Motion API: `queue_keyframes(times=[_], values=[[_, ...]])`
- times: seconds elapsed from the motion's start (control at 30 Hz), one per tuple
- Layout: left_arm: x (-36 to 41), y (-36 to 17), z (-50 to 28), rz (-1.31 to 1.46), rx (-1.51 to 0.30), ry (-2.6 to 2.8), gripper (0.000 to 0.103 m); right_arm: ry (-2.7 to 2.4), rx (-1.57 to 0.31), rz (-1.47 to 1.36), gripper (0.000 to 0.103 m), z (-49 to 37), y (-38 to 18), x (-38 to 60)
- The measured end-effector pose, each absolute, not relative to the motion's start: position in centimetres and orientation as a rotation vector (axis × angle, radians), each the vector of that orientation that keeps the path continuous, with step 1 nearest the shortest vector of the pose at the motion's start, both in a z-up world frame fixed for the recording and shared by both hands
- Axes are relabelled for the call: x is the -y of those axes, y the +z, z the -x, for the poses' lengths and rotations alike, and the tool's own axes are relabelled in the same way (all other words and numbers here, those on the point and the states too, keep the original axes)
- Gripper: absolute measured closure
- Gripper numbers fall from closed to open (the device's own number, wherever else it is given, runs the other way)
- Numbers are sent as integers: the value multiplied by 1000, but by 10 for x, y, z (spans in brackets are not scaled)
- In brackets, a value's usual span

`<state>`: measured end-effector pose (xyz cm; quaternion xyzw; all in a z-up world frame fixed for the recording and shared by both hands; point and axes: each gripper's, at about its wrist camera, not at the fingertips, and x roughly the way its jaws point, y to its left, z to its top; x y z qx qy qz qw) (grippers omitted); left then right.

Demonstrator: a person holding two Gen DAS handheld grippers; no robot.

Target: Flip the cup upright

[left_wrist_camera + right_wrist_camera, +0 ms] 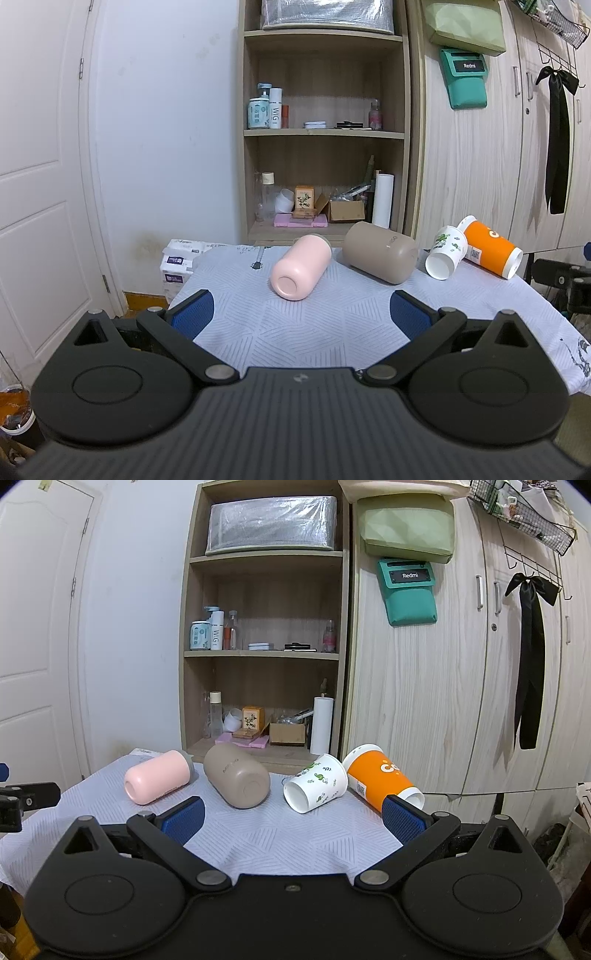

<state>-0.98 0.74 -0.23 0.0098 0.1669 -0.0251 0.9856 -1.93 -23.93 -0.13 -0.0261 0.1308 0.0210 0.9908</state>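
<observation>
Quilted cloth [258, 834] | 4 smooth cups toppled (2 paper [316, 782]) | both hand-held grippers [301, 314] [291, 818] agape

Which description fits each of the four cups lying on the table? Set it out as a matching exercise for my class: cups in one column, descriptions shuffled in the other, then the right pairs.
Column one
1. pink cylindrical cup
2. taupe cylindrical cup
3. white paper cup with green leaf print
4. orange paper cup

Column two
A. lies at the right end of the row
B. lies at the left end of the row
C. its open white mouth faces the cameras
D. its closed base faces the right wrist camera, between the pink and white cups

Pairs: 1-B, 2-D, 3-C, 4-A
</observation>
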Motion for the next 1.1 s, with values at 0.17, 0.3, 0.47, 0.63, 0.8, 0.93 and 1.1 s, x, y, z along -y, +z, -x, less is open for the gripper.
queue_keyframes(times=[0.17,0.3,0.47,0.63,0.8,0.93,1.1], values=[[-7,-3,10,-22,-335,-48,0,42,-263,57,0,19,-1,239],[-8,-3,10,-21,-337,-49,0,44,-266,59,0,19,-1,238],[-7,-3,9,-22,-339,-54,0,46,-273,61,0,17,-3,237],[-5,-3,10,-28,-362,-53,0,45,-281,76,0,17,-4,237],[-7,1,11,0,-386,-87,0,57,-288,77,0,18,-2,237],[-9,6,7,-1,-401,-105,0,74,-292,79,0,16,-2,234],[-13,16,-5,-24,-385,-157,0,157,-317,46,0,3,-1,223]])
